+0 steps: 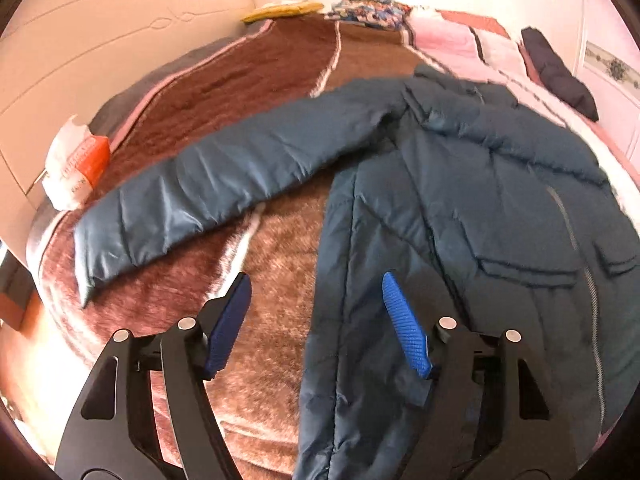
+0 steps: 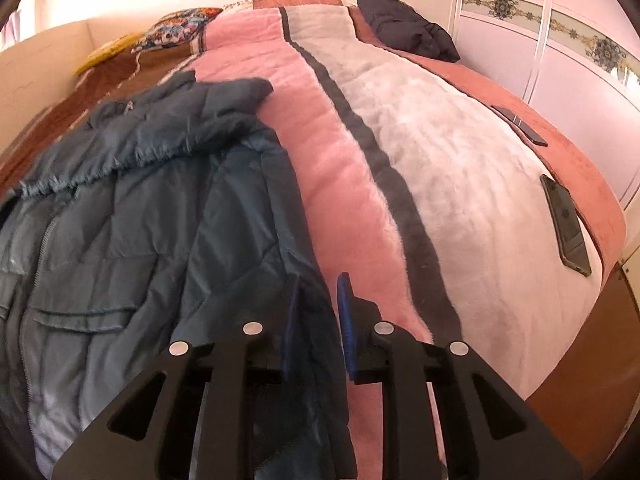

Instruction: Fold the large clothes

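We are working over one teal puffer jacket [image 1: 460, 184] lying on a striped blanket [image 2: 420, 152], with two phones [image 2: 566, 224] resting near the bed's right edge. Our left gripper [image 1: 316, 320] is hanging released over the jacket's left side seam. Our right gripper [image 2: 320, 320] is clenching the jacket's right edge, near the hem.

1. Jacket [image 1: 460, 200] lies front-up on the blanket [image 1: 272, 280], sleeve [image 1: 208, 184] stretched out to the left.
2. Packet [image 1: 78, 160] just beyond the sleeve's cuff end, at the blanket's left edge.
3. Pillow [image 2: 176, 32] behind the jacket.
4. Folded garment [image 2: 404, 24] at far right.
5. Two phones [image 2: 568, 224] at the blanket's right edge, well apart from the jacket.
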A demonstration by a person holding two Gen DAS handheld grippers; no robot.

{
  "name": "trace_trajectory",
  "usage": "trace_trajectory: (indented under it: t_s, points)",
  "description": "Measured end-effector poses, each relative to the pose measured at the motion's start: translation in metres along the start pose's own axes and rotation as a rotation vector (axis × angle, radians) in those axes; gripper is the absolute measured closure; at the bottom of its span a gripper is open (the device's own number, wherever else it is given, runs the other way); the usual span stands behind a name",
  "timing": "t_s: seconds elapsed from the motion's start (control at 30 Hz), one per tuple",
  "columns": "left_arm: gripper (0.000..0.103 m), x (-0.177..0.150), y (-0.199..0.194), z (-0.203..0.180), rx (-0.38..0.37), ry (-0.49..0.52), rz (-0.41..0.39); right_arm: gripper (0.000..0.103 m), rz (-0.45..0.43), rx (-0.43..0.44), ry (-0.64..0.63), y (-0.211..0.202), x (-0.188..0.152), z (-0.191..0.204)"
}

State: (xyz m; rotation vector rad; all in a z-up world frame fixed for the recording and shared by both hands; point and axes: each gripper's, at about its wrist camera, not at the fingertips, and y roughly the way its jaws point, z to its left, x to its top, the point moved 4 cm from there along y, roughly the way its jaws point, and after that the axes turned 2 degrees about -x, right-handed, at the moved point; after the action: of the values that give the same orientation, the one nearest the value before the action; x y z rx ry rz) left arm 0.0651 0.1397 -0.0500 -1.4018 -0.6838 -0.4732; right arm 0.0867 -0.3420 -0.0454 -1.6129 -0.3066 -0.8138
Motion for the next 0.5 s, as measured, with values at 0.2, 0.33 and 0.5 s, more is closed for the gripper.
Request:
trace_trajectory:
  t_s: [0.2, 0.33, 0.5]
  points:
    - [0.035, 0.001, -0.033, 0.007, -0.014, 0.005, -0.017, 0.083, 0.031, 0.018, 0.015, -0.022, -0.010, -0.008]
    - [0.035, -0.013, -0.049, 0.005, -0.011, 0.030, -0.004, 0.082, 0.066, 0.009, 0.009, -0.030, -0.021, -0.014]
    - [0.035, -0.036, -0.051, 0.010, -0.026, 0.004, 0.033, 0.074, 0.095, -0.027, -0.002, -0.033, -0.030, -0.021]
